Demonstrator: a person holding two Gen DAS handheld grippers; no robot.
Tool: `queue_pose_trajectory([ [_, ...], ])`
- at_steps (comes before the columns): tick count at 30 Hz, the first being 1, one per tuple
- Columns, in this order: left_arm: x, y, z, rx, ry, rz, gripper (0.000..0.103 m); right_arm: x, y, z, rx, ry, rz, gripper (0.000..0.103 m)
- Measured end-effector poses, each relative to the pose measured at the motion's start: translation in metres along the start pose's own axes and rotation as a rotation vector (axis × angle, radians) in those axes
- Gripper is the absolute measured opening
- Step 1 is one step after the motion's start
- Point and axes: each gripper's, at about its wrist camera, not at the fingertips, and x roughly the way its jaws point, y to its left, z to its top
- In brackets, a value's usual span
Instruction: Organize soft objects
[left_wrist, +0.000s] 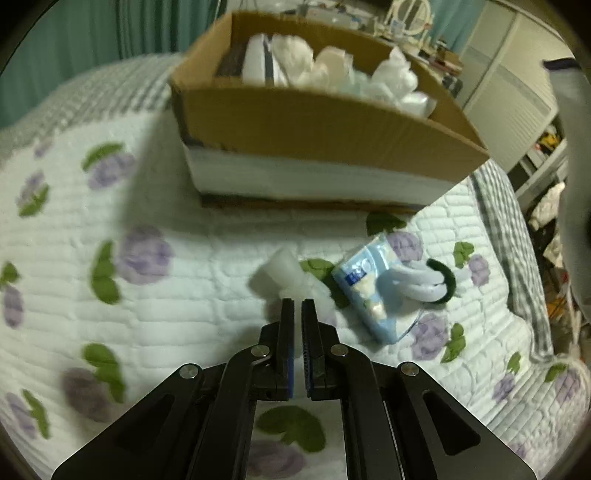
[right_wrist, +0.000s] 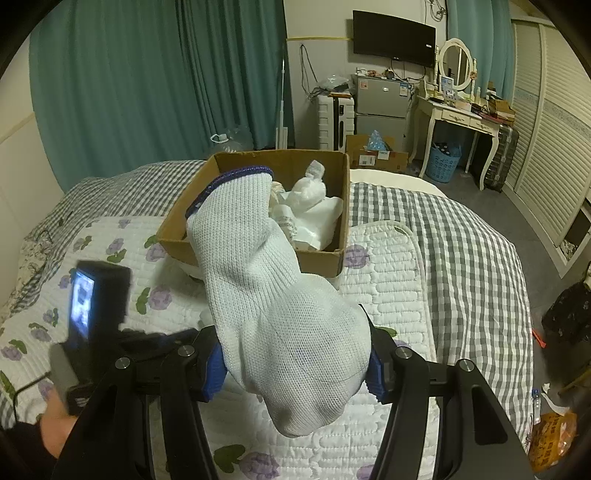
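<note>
The left gripper (left_wrist: 297, 304) is shut, its tips pinching a small white foam piece (left_wrist: 275, 271) just above the flowered quilt (left_wrist: 155, 206). A light blue tissue pack (left_wrist: 364, 288) and a white coil with a dark green band (left_wrist: 428, 282) lie to its right on the quilt. Behind them stands an open cardboard box (left_wrist: 332, 129) holding several white soft items. The right gripper (right_wrist: 295, 371) is shut on a white knit glove (right_wrist: 266, 280) with a blue cuff, held up in front of the same box (right_wrist: 321, 260). The left gripper's body (right_wrist: 99, 314) is at the left.
A grey checked blanket (right_wrist: 461, 240) covers the bed's far and right parts. Beyond the bed are green curtains (right_wrist: 147, 92), a small fridge (right_wrist: 378, 107), a dressing table (right_wrist: 458, 114) and a blue basket (right_wrist: 443, 162). A person's hand (right_wrist: 55, 424) holds the left gripper.
</note>
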Motion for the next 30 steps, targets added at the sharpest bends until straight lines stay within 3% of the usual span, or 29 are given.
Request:
queue_pose_trajectory([
  [2, 0.001, -0.004, -0.002, 0.004, -0.005, -0.012, 0.01, 0.002, -0.005, 0.0, 0.003, 0.005, -0.005, 0.059],
  [4, -0.004, -0.009, -0.003, 0.021, -0.021, -0.002, 0.021, 0.006, -0.01, 0.0, 0.006, 0.011, -0.007, 0.059],
  [6, -0.012, -0.01, -0.003, 0.018, -0.045, 0.004, 0.053, 0.011, -0.014, -0.001, 0.01, 0.019, -0.007, 0.059],
  [8, -0.022, -0.008, -0.002, 0.003, -0.097, 0.018, 0.077, 0.015, -0.017, -0.001, 0.013, 0.026, -0.004, 0.059],
  [9, -0.023, -0.008, -0.001, 0.002, -0.117, 0.034, 0.083, 0.019, -0.018, -0.002, 0.015, 0.029, -0.001, 0.059],
  [12, -0.005, -0.012, 0.005, 0.031, -0.08, 0.121, 0.083, 0.025, -0.02, -0.002, 0.02, 0.035, 0.006, 0.059],
  [17, 0.025, -0.016, 0.005, 0.068, -0.035, 0.121, 0.079, 0.028, -0.023, 0.0, 0.026, 0.035, 0.011, 0.059],
  [20, 0.033, -0.017, 0.004, 0.076, -0.028, 0.102, 0.029, 0.029, -0.024, 0.001, 0.027, 0.036, 0.011, 0.059],
  [25, 0.008, -0.021, 0.006, 0.114, -0.086, 0.079, 0.027, 0.025, -0.024, 0.009, 0.019, 0.013, 0.012, 0.059],
  [30, -0.055, -0.018, 0.019, 0.093, -0.202, 0.05, 0.027, 0.02, -0.02, 0.025, 0.007, -0.032, 0.015, 0.059],
])
